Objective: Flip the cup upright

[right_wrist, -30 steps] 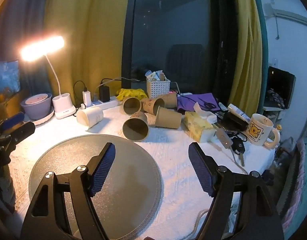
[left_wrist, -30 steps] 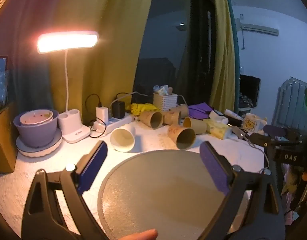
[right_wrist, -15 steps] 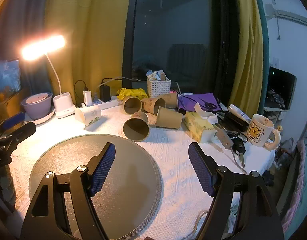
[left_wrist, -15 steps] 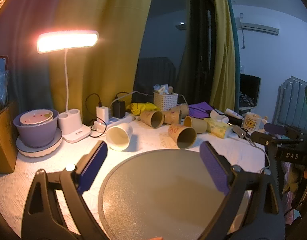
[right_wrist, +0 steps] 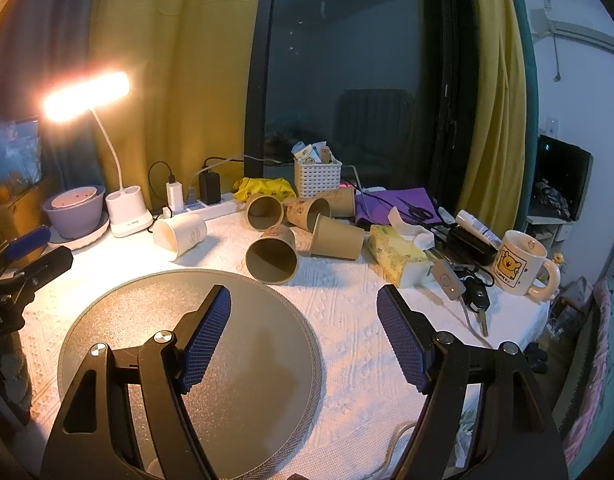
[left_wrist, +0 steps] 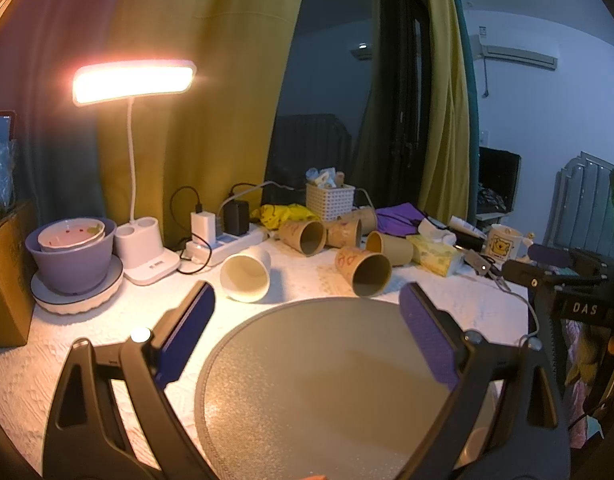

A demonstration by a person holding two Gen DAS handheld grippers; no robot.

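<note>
Several paper cups lie on their sides on the white tablecloth beyond a round grey mat (left_wrist: 327, 380). A white cup (left_wrist: 246, 277) lies at the left, its mouth toward me; it also shows in the right wrist view (right_wrist: 179, 235). A brown cup (left_wrist: 365, 270) lies at the mat's far edge, and also shows in the right wrist view (right_wrist: 273, 254). More brown cups (right_wrist: 303, 210) lie behind. My left gripper (left_wrist: 307, 320) is open and empty above the mat. My right gripper (right_wrist: 303, 332) is open and empty over the mat's right edge (right_wrist: 307, 320).
A lit desk lamp (left_wrist: 133, 80), a purple bowl on a plate (left_wrist: 73, 256) and a power strip (left_wrist: 227, 242) stand at the back left. A white basket (right_wrist: 317, 176), tissue pack (right_wrist: 395, 254), keys (right_wrist: 473, 298) and a bear mug (right_wrist: 517, 262) are on the right.
The white cup has rolled a little to the left and turned its mouth more toward me. Both grippers have stayed open and nearly still.
</note>
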